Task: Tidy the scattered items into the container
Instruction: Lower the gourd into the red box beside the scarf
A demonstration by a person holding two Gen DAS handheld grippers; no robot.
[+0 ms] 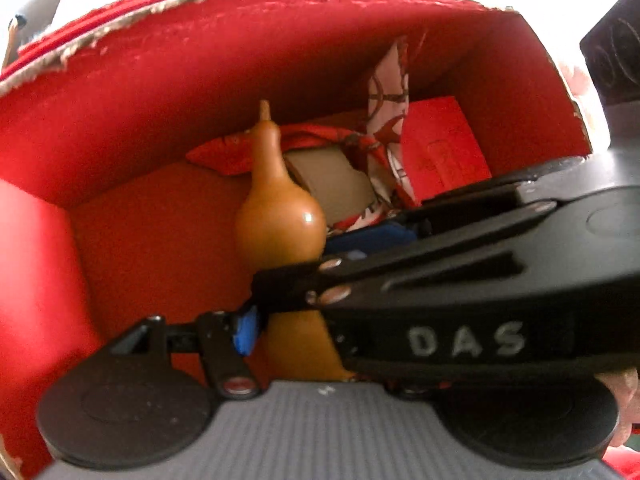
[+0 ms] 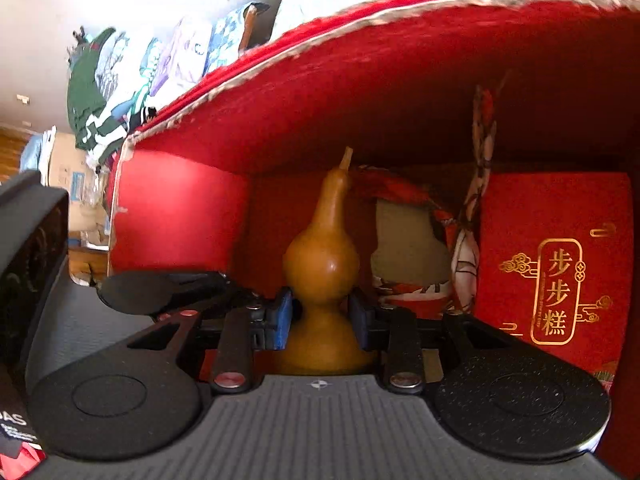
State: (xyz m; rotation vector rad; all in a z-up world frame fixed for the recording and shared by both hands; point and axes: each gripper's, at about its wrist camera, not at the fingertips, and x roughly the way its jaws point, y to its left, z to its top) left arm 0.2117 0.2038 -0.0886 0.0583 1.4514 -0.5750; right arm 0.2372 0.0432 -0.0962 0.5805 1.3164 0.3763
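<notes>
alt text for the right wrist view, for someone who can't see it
The right gripper clamps a tan gourd at its narrow waist with blue pads, inside a red box. Behind the gourd lie a red patterned cloth and a red packet with gold characters.

Bright daylight washes out a pale wall (image 2: 120,8) at upper left. Below it stand printed cushions (image 2: 188,52), a cardboard box (image 2: 68,176) and a strip of wooden floor (image 2: 12,140).
</notes>
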